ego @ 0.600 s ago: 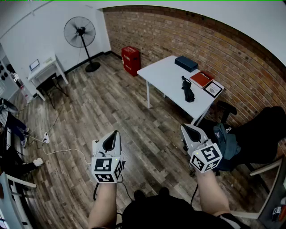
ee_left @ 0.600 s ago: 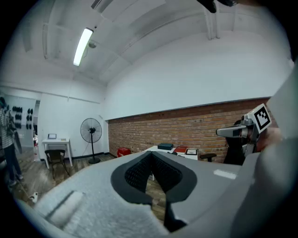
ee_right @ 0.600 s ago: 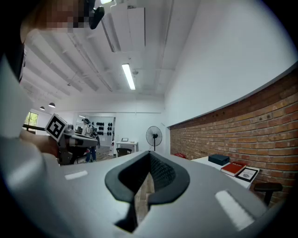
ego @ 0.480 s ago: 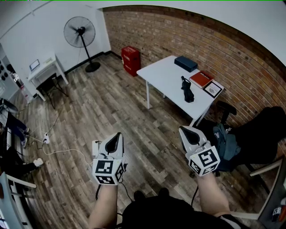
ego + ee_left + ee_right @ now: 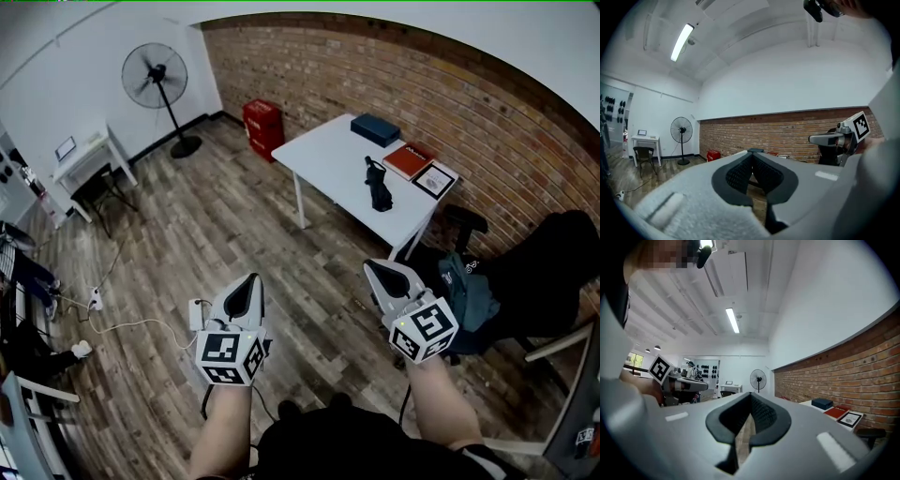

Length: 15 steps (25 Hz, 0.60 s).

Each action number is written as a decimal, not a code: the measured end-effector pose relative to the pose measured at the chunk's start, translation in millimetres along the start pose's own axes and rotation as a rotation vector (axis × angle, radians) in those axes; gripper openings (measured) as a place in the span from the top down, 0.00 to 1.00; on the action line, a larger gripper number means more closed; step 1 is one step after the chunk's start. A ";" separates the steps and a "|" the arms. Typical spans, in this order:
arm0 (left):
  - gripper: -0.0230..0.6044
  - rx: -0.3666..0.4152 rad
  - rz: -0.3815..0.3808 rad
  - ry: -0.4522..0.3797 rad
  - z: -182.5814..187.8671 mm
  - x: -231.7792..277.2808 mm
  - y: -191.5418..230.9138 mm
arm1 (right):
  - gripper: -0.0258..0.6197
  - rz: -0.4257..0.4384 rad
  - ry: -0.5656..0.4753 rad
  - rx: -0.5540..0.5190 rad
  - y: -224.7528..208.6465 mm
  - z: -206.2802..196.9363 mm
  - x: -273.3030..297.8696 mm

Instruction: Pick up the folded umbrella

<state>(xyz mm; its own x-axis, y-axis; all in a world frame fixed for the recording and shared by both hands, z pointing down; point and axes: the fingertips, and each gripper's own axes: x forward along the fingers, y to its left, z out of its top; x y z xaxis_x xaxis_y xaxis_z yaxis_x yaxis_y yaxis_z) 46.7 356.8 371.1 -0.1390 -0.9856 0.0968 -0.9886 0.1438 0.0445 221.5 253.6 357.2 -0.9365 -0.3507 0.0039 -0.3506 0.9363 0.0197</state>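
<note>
The folded black umbrella (image 5: pixel 377 185) lies on the white table (image 5: pixel 323 155) by the brick wall, far ahead of both grippers. My left gripper (image 5: pixel 250 280) is held over the wooden floor at the lower left, shut and empty, its pads meeting at the tips (image 5: pixel 751 157). My right gripper (image 5: pixel 371 268) hovers at the lower right, nearer the table's corner, also shut with nothing in it (image 5: pixel 751 397). Both point roughly level into the room. The umbrella shows in neither gripper view.
On the table lie a dark blue box (image 5: pixel 375 128), a red book (image 5: pixel 409 159) and a small framed picture (image 5: pixel 435 179). A chair with a teal bag (image 5: pixel 469 292) stands right of me. A pedestal fan (image 5: pixel 155 77), red crate (image 5: pixel 263 128) and small desk (image 5: pixel 84 155) stand further off.
The head view has shifted, so the table and umbrella sit slightly further left. Both grippers stay shut over the floor; the right one has edged a little left.
</note>
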 end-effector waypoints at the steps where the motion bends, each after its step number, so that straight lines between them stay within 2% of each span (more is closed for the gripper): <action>1: 0.97 -0.004 0.001 0.004 -1.6 3.7 -4.8 | 0.96 -0.004 0.003 0.008 -6.0 -1.8 -4.4; 8: 0.97 -0.030 -0.007 0.004 -11.6 23.0 -24.2 | 0.96 -0.003 0.018 0.075 -33.5 -21.8 -25.3; 11: 0.97 -0.054 -0.005 0.028 -22.6 40.1 -21.9 | 0.96 -0.002 0.039 0.102 -45.5 -33.7 -17.9; 15: 0.97 -0.053 -0.054 0.052 -37.9 73.0 -23.9 | 0.96 0.002 0.068 0.112 -55.7 -47.7 5.0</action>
<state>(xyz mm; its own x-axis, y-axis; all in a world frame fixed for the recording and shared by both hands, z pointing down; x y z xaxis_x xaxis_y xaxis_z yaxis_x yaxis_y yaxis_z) 62.4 284.8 414.7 -0.0811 -0.9862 0.1442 -0.9900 0.0965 0.1031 236.8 198.9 403.8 -0.9356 -0.3457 0.0718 -0.3514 0.9317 -0.0917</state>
